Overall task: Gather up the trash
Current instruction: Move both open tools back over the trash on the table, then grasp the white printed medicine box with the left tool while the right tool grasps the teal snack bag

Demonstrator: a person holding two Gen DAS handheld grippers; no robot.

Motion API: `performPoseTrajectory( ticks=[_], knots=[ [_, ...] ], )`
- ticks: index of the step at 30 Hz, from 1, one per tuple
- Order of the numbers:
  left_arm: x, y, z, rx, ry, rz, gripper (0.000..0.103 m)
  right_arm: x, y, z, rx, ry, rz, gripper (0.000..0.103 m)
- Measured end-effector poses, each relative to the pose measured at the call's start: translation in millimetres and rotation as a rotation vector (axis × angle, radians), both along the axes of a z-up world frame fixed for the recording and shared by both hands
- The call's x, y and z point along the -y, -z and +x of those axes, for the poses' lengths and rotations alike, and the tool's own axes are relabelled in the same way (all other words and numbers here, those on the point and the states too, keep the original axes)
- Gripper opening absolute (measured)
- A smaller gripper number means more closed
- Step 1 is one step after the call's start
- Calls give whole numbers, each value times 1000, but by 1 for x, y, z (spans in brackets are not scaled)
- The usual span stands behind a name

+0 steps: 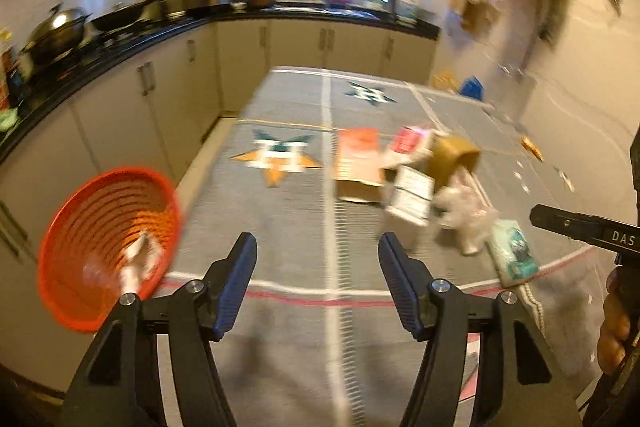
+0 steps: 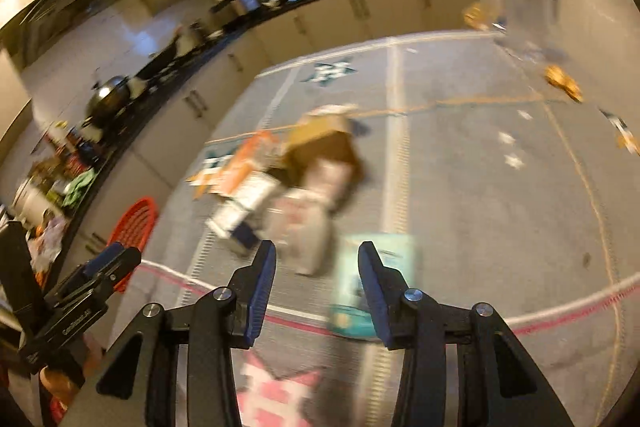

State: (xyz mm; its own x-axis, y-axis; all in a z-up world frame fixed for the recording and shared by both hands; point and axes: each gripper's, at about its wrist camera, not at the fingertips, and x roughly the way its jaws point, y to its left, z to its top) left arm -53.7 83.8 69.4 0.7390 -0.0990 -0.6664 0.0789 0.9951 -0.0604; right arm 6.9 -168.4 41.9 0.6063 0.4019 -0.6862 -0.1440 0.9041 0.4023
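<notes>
1. Two grippers, both w/ jaws spread and nothing between them: left gripper point(image 1: 318, 263) over the grey patterned floor mat point(image 1: 280, 227), right gripper point(image 2: 317, 269) just above the near end of a teal-and-white flat packet point(image 2: 374, 283).
2. Trash sits in a loose pile mid-mat: orange-and-brown flattened cardboard box point(image 1: 358, 165), white printed carton point(image 1: 412, 195), tan tipped-over cardboard box point(image 1: 456, 157), crumpled white plastic wrap point(image 1: 466, 219); teal packet point(image 1: 514, 253) lies near right of the pile.
3. Red-orange slotted plastic basket point(image 1: 106, 247) stands tilted at near left beside the cream cabinets point(image 1: 160, 95), w/ a white scrap point(image 1: 138, 261) inside.
4. Writing: "DAS" legible on right gripper's black body in left-wrist view; carton and packet print too blurred to read.
</notes>
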Motion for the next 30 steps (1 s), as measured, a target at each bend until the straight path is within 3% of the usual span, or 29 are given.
performPoseTrajectory(
  ticks=[9,18,19,20,22,25,30],
  knots=[
    [71,21,55,-103,145,133,68,39,15,-6,-33,45,32,47],
    [94,44,93,-148,140,182,67,46,22,-9,-51,54,31,49],
    [94,46,95,-151,136,179,59,45,23,-9,-52,52,28,50],
    [94,49,97,-160,133,175,44,43,24,-8,-54,49,24,50],
    [92,53,101,-184,129,151,34,39,25,-8,-58,42,13,54],
    [88,53,93,-168,118,142,34,32,27,-8,-55,34,-10,61],
    [72,45,65,-131,96,94,34,17,31,-6,-56,14,-70,62]
  ],
)
